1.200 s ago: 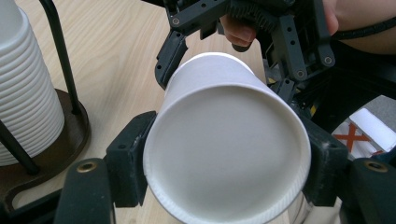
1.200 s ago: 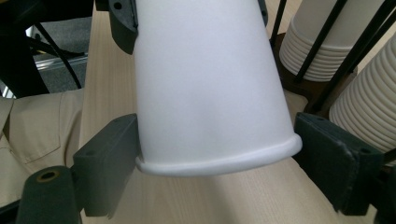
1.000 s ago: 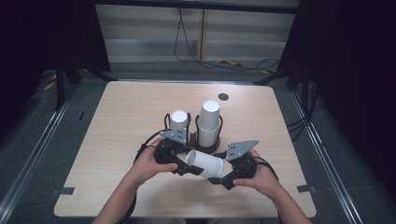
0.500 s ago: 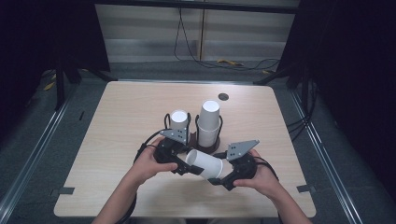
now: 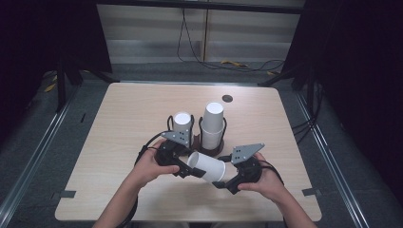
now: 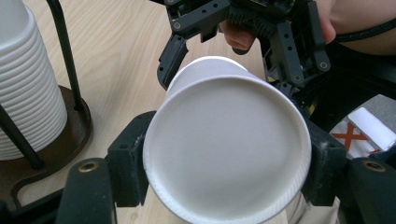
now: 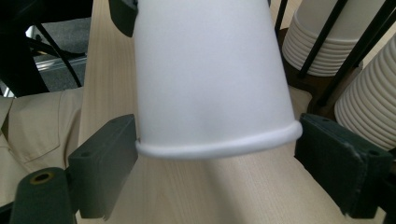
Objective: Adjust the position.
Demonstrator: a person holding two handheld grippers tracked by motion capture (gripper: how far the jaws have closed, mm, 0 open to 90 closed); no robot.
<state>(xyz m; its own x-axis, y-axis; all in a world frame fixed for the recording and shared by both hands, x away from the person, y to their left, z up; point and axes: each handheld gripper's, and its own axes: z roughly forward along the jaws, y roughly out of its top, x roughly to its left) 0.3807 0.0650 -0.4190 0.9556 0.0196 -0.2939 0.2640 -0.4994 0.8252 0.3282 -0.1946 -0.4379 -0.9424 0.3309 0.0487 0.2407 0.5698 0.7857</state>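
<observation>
Fingers [image 6: 128,172] grip cup [image 5: 207,167] beside stacks [image 5: 213,126].

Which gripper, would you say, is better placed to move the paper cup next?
Left: the left gripper clamps the paper cup, while the right gripper's jaws have just been opening, its rim loose between them.

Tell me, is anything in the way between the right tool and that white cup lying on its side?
Nothing visible is. The white cup's rolled rim already sits between the jaws of the right tool, which have just been opening and stand open around it. The left tool grips the cup's other end.
</observation>
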